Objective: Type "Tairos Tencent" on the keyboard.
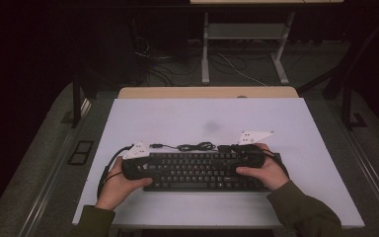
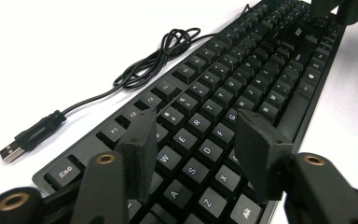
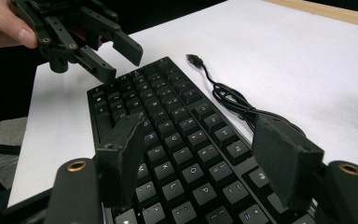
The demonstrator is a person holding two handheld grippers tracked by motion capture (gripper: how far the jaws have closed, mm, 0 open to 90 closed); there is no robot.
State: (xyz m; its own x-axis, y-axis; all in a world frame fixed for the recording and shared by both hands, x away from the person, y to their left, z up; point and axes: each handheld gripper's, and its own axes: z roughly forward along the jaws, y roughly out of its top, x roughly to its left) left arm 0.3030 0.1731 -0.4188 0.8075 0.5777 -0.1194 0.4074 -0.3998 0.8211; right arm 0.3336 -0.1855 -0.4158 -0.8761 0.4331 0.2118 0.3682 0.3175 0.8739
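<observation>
We are noting a black keyboard [image 1: 202, 170] with pale white legends, its black cable [image 2: 158, 60] ending in a silver-tipped plug [image 2: 13, 151]. We are seeing a white tabletop [image 1: 187, 118] with a tan wooden far edge, and olive-green sleeves [image 1: 306, 212].

The high view is dim overall: the room beyond the surface [image 1: 212, 118] is near black, and the white surface is the brightest area, lit evenly from above. A faint grey smudge marks its middle. Shadows under the keyboard [image 1: 197, 170] are soft and short. In the left gripper view the surface washes out to glare along the far edge, and the near tool parts are out of focus while mid-row keys read sharp. In the right gripper view the surface is grainy, lit more strongly at the far corner, and the nearest keys blur.
</observation>
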